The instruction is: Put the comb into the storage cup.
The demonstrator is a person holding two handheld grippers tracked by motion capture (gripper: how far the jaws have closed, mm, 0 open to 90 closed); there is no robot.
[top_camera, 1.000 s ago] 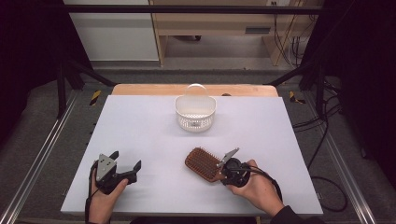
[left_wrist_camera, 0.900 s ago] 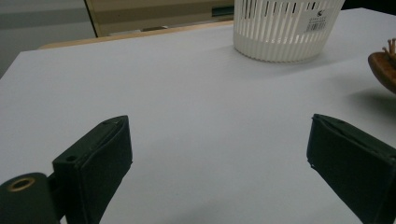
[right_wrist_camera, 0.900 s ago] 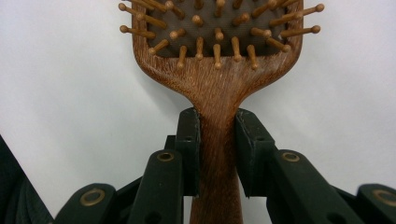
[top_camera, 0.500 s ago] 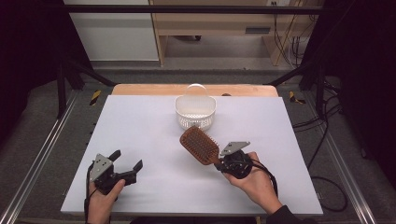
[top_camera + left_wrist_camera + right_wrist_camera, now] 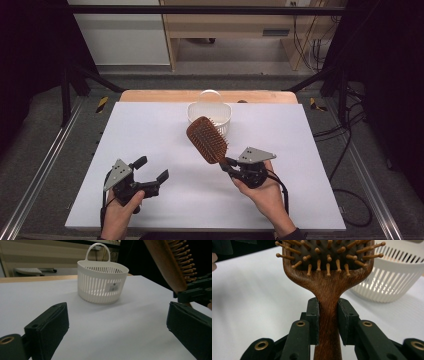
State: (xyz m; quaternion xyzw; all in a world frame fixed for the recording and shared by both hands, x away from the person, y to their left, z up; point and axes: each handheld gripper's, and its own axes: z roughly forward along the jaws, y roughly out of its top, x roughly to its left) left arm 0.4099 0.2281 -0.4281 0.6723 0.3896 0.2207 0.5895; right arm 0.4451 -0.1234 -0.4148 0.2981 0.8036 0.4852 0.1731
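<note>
Wooden and dark brown, the paddle hairbrush [image 5: 207,139] is now up off the white table [image 5: 150,130]. A second ago it lay flat on the table in front of the right hand; half a second ago it was just tilting up. Now its head hangs in the air just short of the white slatted basket [image 5: 210,116], and from above it overlaps the basket's near rim. The bristle side faces the right gripper's camera, with wooden pins set in a dark pad.

The right gripper [image 5: 328,322] is pinching the brush by its narrow handle. In the right gripper view the two black jaws press flat against either side of the neck, right below where the head widens. The grip looks square and centred, so the brush seems unlikely to twist out.

The lift, together with the drift toward the basket, suggests the job in hand is to put the brush into the basket, and the pickup part looks done. What remains, as I judge it, is carrying the head over the rim and lowering it in. The head looks almost as long as the basket is wide, so it probably has to go in tilted or end first, clear of the basket's upright loop handle at the far side.

Nearer the person than the basket and well off to its left, the left gripper [image 5: 150,169] sits low over the table with its jaws spread wide and nothing between them. It has barely shifted over the last second. In the left gripper view the basket stands ahead, between those open jaws.
</note>
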